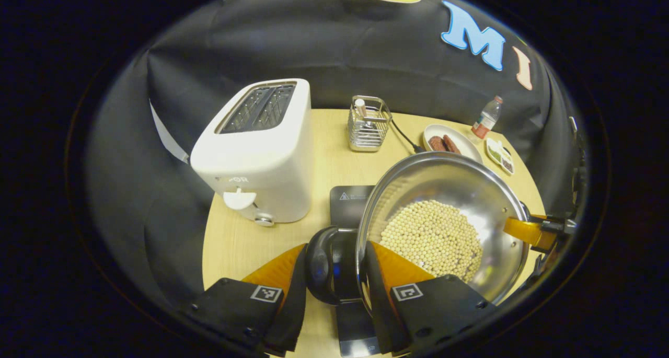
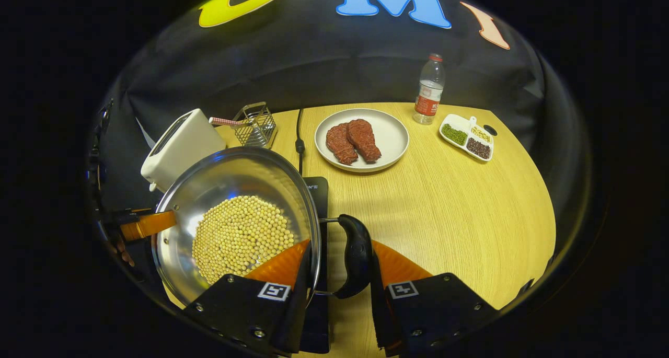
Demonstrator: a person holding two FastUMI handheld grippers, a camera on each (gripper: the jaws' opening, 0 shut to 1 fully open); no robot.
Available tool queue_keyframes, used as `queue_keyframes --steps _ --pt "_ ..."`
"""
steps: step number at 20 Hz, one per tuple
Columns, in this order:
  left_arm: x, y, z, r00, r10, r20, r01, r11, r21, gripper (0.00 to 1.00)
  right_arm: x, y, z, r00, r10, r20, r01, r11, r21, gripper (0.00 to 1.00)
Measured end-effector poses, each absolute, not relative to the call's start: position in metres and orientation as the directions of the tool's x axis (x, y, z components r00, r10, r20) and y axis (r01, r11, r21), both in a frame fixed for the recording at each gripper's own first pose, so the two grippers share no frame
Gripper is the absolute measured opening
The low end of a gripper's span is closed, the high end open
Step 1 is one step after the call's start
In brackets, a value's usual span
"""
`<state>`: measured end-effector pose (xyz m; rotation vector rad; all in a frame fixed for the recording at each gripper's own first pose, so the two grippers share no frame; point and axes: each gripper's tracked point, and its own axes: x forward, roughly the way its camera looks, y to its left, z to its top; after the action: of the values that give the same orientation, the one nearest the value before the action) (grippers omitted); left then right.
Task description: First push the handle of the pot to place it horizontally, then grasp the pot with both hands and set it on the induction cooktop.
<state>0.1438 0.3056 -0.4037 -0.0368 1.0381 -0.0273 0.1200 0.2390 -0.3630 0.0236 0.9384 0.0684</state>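
Pot [image 1: 444, 211] is steel, wide and shallow, with a loose layer of beans [image 1: 434, 238] across the bottom. Judgement: rigid, moderately heavy, polished wall is slick, and the beans will slide to the low side if it tips. So hold at the two black loop handles, not the rim, and keep it level.

Left gripper [image 1: 334, 274]: fingers straddle the black handle [image 1: 326, 266] on its side of the pot, one finger outside the loop, the other at the pot wall. Looks clenched on it, though I can't confirm both fingers press.

Right gripper [image 2: 339, 264]: same setup on the opposite handle [image 2: 358, 256], one finger in over the beans by the rim, the other outside the loop. Contact also unclear.

Location: pot sits over the dark cooktop [image 1: 350, 198], whose slab shows beyond and below the rim in both views. Can't tell if it rests on it or is held just above.

Orientation: opening faces up, slightly tilted. Long axis runs handle to handle, straight between the two grippers. Both handles stick out sideways, roughly horizontal.

Toaster [image 1: 258, 151] stands near the left side; the plate of meat [image 2: 389, 133] lies well behind.
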Motion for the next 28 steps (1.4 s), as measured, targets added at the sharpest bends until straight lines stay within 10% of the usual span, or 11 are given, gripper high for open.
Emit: queue_keyframes --steps 14,21,28 --pt "0.156 0.313 -0.404 0.55 -0.054 -0.833 0.02 0.998 -0.052 0.68 0.122 0.247 -0.371 0.641 0.104 -0.761 -0.048 0.994 0.095 0.54" --pt "0.152 0.312 -0.349 0.652 -0.008 -0.758 -0.079 0.994 -0.078 0.89 0.13 0.226 -0.335 0.708 0.153 -0.69 -0.134 0.988 0.082 0.94" --pt "0.135 0.188 -0.253 0.806 -0.056 -0.59 -0.004 0.995 -0.099 0.94 0.119 0.167 -0.255 0.81 0.175 -0.56 -0.142 0.985 0.102 0.94"
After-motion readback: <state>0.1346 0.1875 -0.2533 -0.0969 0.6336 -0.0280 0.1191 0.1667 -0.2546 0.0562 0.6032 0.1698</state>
